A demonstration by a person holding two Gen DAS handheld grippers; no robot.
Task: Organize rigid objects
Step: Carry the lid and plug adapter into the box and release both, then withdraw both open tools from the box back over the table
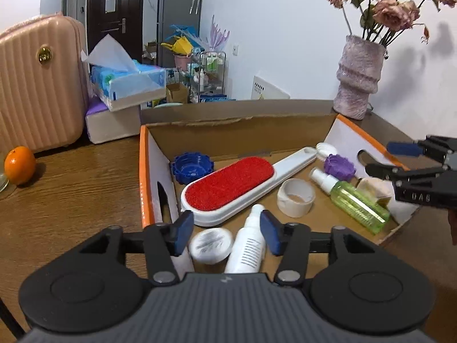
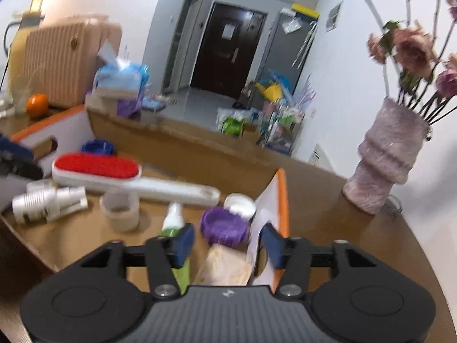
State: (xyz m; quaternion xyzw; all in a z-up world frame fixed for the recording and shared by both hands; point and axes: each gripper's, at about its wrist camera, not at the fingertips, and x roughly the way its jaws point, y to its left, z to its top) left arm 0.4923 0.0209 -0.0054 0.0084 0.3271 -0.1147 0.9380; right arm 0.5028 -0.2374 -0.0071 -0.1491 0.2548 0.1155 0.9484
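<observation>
Blue-padded jaws of the left gripper (image 1: pixel 225 235) hang apart over the near end of a cardboard box (image 1: pixel 144 171), clasping nothing, with a white bottle (image 1: pixel 248 245) lying between and below them. Its pads do not press on the bottle. A round white jar lid (image 1: pixel 210 244) sits just left of the bottle, also under the jaws.

The bottle's long axis runs away from this gripper, cap end toward the middle of the box, so it lies roughly in line with the fingers rather than across them. Of the 2 tools, the left is plainly the nearer to it.

The right gripper (image 2: pixel 227 244) is likewise spread and empty, poised over the box's right end, where a beige object (image 2: pixel 225 265) lies below its jaws beside a purple cap (image 2: pixel 224 225) and a green spray bottle (image 2: pixel 172 228). That view is blurred, so finer contact cannot be told.

Farther in, a red lint brush (image 1: pixel 228 183) lies diagonally, handle toward the far right corner, with a tape roll (image 1: pixel 295 197) and a blue cap (image 1: pixel 192 167) nearby. The items appear already gathered in the box.

An orange (image 1: pixel 19 165) and a vase (image 1: pixel 358 77) stand outside on the wooden table (image 1: pixel 71 177).
</observation>
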